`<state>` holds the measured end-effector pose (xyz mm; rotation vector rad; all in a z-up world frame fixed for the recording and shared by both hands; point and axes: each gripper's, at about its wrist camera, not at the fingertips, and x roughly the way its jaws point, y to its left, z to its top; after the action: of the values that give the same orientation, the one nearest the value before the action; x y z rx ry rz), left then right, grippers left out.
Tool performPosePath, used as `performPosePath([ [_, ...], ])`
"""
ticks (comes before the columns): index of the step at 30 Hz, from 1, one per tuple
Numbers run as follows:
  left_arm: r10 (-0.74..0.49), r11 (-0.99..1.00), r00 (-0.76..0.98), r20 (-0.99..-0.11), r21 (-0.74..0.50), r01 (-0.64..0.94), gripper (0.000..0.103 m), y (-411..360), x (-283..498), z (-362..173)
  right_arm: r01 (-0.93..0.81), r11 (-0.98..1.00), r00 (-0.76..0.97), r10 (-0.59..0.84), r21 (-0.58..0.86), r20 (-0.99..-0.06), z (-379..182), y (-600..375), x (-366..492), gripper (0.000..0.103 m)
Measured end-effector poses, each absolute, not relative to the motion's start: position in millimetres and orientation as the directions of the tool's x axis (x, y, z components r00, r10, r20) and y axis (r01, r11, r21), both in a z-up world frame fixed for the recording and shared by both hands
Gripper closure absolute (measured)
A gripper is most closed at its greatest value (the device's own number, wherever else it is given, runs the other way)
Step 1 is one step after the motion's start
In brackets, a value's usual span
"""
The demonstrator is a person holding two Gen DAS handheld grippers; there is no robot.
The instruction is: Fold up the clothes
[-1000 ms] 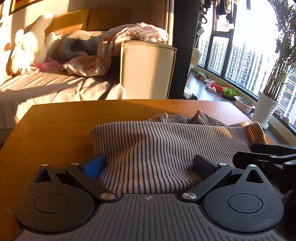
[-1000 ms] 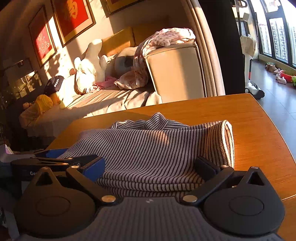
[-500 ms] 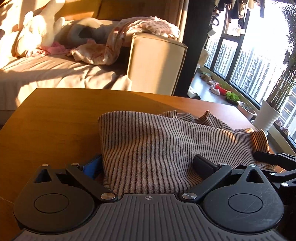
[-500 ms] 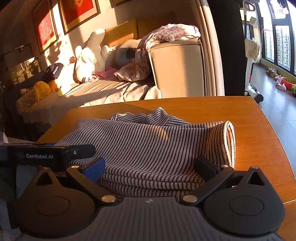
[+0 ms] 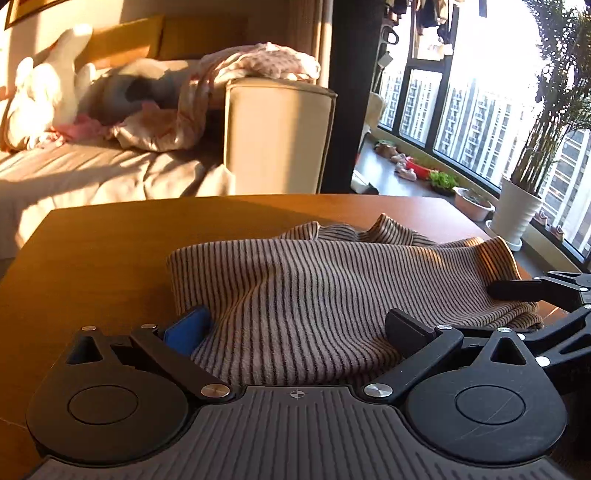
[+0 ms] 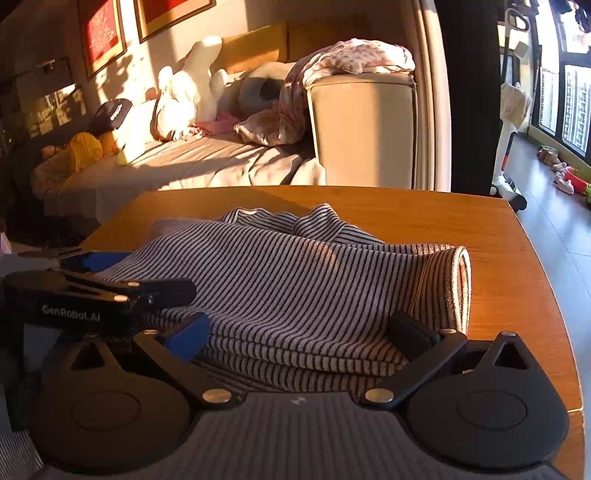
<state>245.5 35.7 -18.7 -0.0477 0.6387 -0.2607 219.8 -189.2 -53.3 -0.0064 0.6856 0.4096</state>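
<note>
Low sun lights a living room where a wooden worktop (image 5: 110, 251) stands in front of a sofa (image 5: 273, 133). One striped garment (image 5: 314, 288) lies on the worktop, folded into several layers whose stacked edges show at the near side in the right wrist view; its right end curls into a rounded fold (image 6: 460, 284), and a rumpled part rises at the far side. Two tongs work at it. The left tongs (image 5: 295, 328) are spread wide, one blue pad (image 5: 186, 330) at the garment's left edge and one black pad (image 5: 406, 330) on the cloth, with the fabric lying between them. The right tongs (image 6: 303, 332) are likewise spread, the blue pad (image 6: 188, 332) and black pad (image 6: 412, 334) on either side of the layered near edge, neither pinching it. Each tongs shows at the border of the other's view, just beside the garment. On the sofa lie one white plush toy (image 6: 188, 92), a grey cushion (image 6: 255, 90) and a pink blanket (image 6: 354, 57) draped over the armrest. By the window stand one white pot (image 5: 517, 210) holding a tall plant and a pale bowl planter (image 5: 472, 208) with a little greenery in it. Two red framed pictures (image 6: 103, 33) hang on the wall.
</note>
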Motion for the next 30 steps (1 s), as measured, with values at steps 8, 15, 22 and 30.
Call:
performPosePath([
  [8, -0.238, 0.969, 0.768, -0.595, -0.098, 0.225, 0.000, 32.7, 246.6, -20.5, -0.342, 0.935, 0.769, 0.334, 0.090, -0.545, -4.8, -177.1, 263.3, 0.053],
  [15, -0.250, 0.967, 0.769, -0.588, -0.119, 0.224, 0.000, 36.3, 246.0, -20.0, -0.252, 0.962, 0.693, 0.254, 0.104, -0.675, -54.5, -154.6, 346.9, 0.063],
  [22, -0.320, 0.942, 0.774, -0.546, -0.270, 0.199, 0.000, 70.0, 240.9, -5.6, -0.356, 0.931, 0.714, 0.328, 0.083, -0.619, -26.7, -149.3, 301.9, 0.093],
  [30, -0.350, 0.931, 0.831, -0.433, -0.258, 0.258, 0.000, 103.6, 216.0, 56.2, -0.464, 0.876, 0.696, 0.452, 0.131, -0.558, 11.9, -178.1, 170.7, 0.096],
])
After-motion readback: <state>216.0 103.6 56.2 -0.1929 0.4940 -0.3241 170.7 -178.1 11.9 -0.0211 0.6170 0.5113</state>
